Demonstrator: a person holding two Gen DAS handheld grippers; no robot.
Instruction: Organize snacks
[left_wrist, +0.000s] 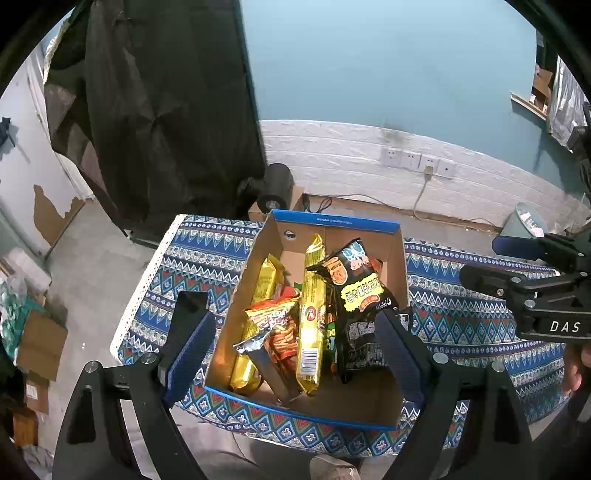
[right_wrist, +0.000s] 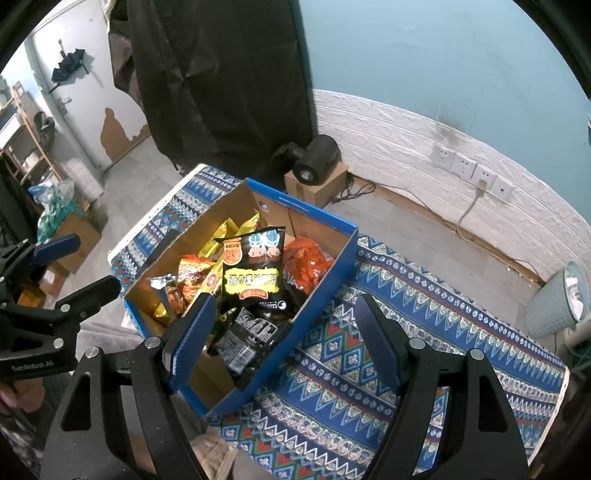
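An open cardboard box with a blue rim stands on a patterned cloth. It holds several snack packs: a black bag leaning upright, a long gold pack, an orange-red bag and another orange bag. My left gripper is open and empty, hovering above the box with its fingers astride it. My right gripper is open and empty over the box's right wall; it also shows in the left wrist view.
The blue patterned cloth covers the low table. A black cylinder on a small carton sits behind it by the white wall. A pale waste bin stands at the right. Cartons and bags lie on the floor at left.
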